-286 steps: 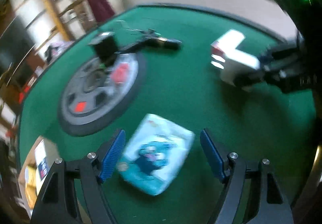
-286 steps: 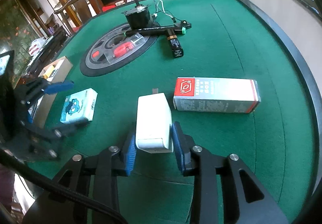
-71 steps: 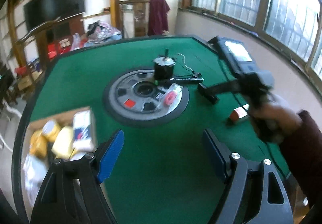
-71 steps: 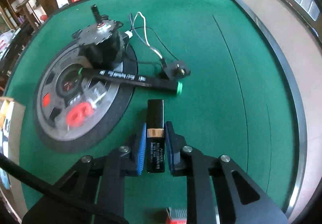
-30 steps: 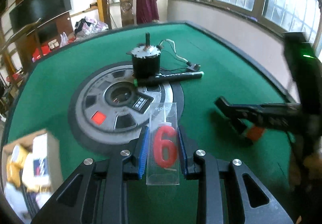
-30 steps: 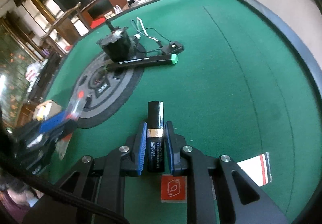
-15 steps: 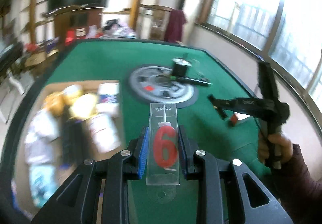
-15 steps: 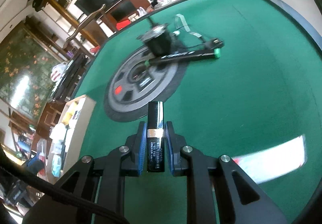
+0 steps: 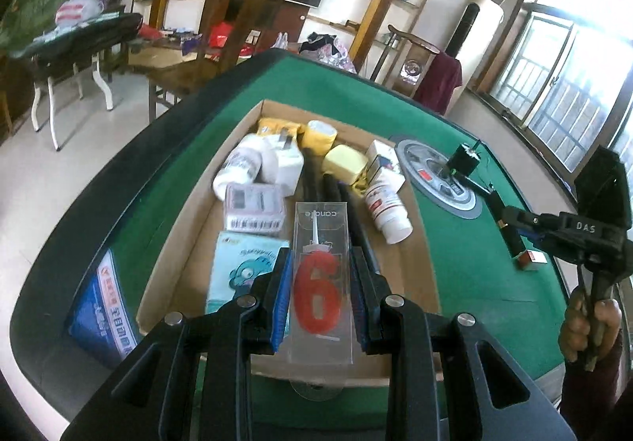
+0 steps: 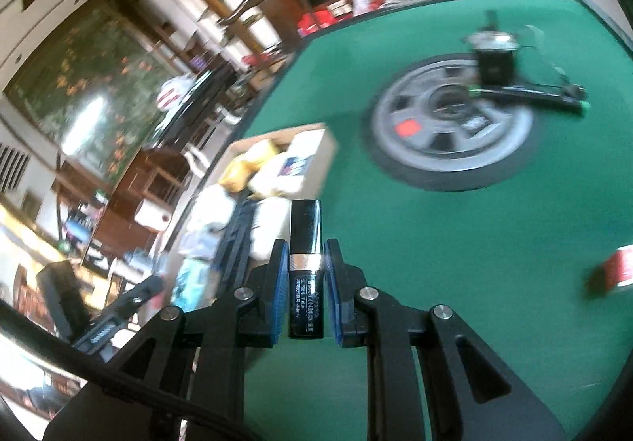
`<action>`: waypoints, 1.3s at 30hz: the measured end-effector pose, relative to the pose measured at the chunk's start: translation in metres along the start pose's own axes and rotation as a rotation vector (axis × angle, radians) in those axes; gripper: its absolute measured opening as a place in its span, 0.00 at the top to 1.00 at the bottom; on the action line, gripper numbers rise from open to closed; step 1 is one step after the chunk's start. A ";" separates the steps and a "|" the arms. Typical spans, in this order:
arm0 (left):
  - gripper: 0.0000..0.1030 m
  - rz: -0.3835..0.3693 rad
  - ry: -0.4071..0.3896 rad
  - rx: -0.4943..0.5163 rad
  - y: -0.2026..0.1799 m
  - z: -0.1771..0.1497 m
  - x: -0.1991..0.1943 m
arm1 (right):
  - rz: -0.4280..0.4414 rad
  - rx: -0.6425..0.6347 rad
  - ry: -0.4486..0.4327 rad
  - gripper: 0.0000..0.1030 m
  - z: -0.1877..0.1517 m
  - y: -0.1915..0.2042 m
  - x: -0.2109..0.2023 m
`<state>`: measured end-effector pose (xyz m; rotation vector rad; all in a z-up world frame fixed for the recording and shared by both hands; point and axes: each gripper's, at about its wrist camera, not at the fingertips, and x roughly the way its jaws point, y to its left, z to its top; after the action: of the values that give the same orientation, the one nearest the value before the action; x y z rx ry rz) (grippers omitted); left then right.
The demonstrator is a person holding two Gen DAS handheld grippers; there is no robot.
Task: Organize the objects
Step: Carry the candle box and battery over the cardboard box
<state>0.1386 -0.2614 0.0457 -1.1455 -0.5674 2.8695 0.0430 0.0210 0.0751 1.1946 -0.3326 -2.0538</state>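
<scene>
My left gripper has its blue fingers pinching a clear plastic candle pack with a red number six inside. The pack stands lengthwise between the fingers and hangs above the near end of an open cardboard box that sits on the green bench.

Inside the box lie a pale blue tissue packet with a cartoon face, a small barcoded pack, a white bottle, a white tube with red print, yellow items and a dark long object running down the middle. A blue and white packet lies on the bench just left of the box.

To the right of the box, a round grey disc lies on the bench with a small black motor standing on its far edge. A small red and white carton lies near the bench's right rim.

My right gripper has its fingers pressed against a black battery with a silver band, held lengthwise above the green cloth. In the right wrist view, which is blurred, the box lies ahead to the left, the disc ahead to the right, and a black marker with a green cap rests against the disc's far side. My hand on the right gripper's handle shows in the left view.
</scene>
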 end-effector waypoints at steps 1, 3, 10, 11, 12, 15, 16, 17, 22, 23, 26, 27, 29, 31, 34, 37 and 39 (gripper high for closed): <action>0.77 -0.005 0.004 -0.002 0.001 -0.002 0.002 | 0.007 -0.009 0.010 0.85 -0.002 0.007 0.006; 0.77 -0.015 0.010 -0.001 0.002 -0.004 0.007 | 0.021 -0.026 0.038 0.85 -0.005 0.022 0.020; 0.77 -0.004 0.022 0.038 -0.003 -0.010 0.014 | 0.027 -0.075 0.125 0.85 -0.017 0.057 0.065; 0.77 -0.002 0.026 0.039 -0.005 -0.011 0.015 | 0.025 -0.081 0.136 0.85 -0.019 0.061 0.071; 0.77 0.001 0.028 0.039 -0.005 -0.012 0.016 | 0.018 -0.089 0.145 0.85 -0.021 0.065 0.076; 0.77 0.014 0.035 0.049 -0.007 -0.013 0.018 | -0.027 -0.126 0.155 0.85 -0.025 0.074 0.087; 0.77 0.027 0.034 0.058 -0.010 -0.014 0.018 | -0.044 -0.139 0.155 0.85 -0.026 0.077 0.090; 0.77 0.044 0.032 0.070 -0.012 -0.014 0.018 | -0.061 -0.154 0.154 0.85 -0.027 0.079 0.092; 0.77 0.116 0.027 0.105 -0.019 -0.015 0.021 | -0.123 -0.201 0.159 0.85 -0.028 0.088 0.101; 0.77 0.134 0.026 0.113 -0.019 -0.016 0.022 | -0.133 -0.208 0.162 0.85 -0.028 0.089 0.103; 0.77 0.155 0.038 0.116 -0.018 -0.016 0.027 | -0.156 -0.221 0.176 0.85 -0.028 0.091 0.111; 0.77 0.159 0.042 0.116 -0.016 -0.016 0.028 | -0.164 -0.222 0.181 0.85 -0.028 0.090 0.114; 0.77 0.167 0.049 0.118 -0.014 -0.018 0.031 | -0.175 -0.220 0.192 0.85 -0.028 0.089 0.119; 0.77 0.169 0.053 0.117 -0.012 -0.018 0.032 | -0.189 -0.218 0.202 0.85 -0.029 0.087 0.124; 0.77 0.169 0.053 0.118 -0.011 -0.018 0.032 | -0.217 -0.225 0.205 0.85 -0.030 0.086 0.128; 0.77 0.176 0.051 0.125 -0.010 -0.018 0.033 | -0.245 -0.248 0.199 0.85 -0.029 0.089 0.130; 0.77 0.176 0.051 0.127 -0.009 -0.018 0.034 | -0.266 -0.264 0.196 0.85 -0.029 0.091 0.131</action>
<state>0.1244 -0.2422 0.0141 -1.3056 -0.2913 2.9580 0.0690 -0.1304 0.0242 1.3139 0.1961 -2.0992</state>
